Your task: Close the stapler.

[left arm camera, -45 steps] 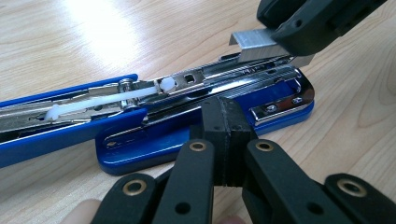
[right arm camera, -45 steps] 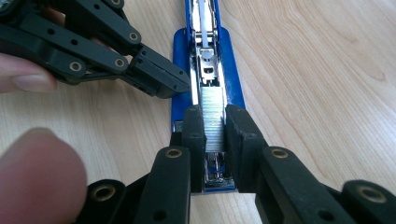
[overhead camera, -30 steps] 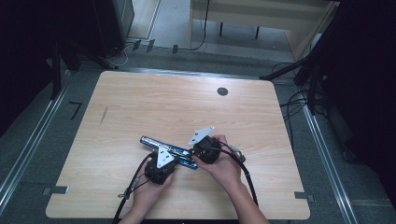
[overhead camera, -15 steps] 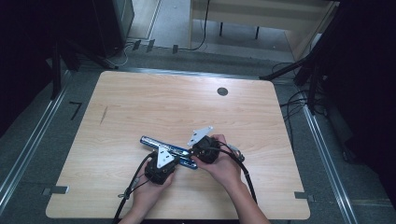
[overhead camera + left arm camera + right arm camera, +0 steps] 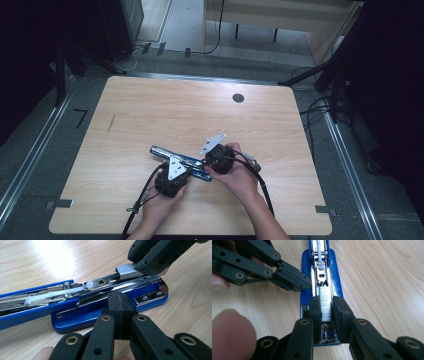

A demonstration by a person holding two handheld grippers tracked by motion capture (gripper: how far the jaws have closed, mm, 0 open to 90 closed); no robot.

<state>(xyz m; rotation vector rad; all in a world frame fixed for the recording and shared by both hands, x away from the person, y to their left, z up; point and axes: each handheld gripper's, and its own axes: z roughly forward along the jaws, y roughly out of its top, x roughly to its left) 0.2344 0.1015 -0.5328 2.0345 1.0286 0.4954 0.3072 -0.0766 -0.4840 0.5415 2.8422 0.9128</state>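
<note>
While the blue stapler (image 5: 181, 161) lies opened flat on the table (image 5: 150, 110) at 6 o'clock, the right gripper (image 5: 326, 305) pinches a staple strip (image 5: 325, 302) over its magazine. Left gripper (image 5: 121, 305) is closed, pressing the base. Loading looks underway: strip unseated, lid unclosed.

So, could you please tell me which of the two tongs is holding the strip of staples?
The right tongs hold the staple strip between their pads, over the open blue stapler's metal channel. The left tongs are shut and press on the stapler's base instead.
</note>
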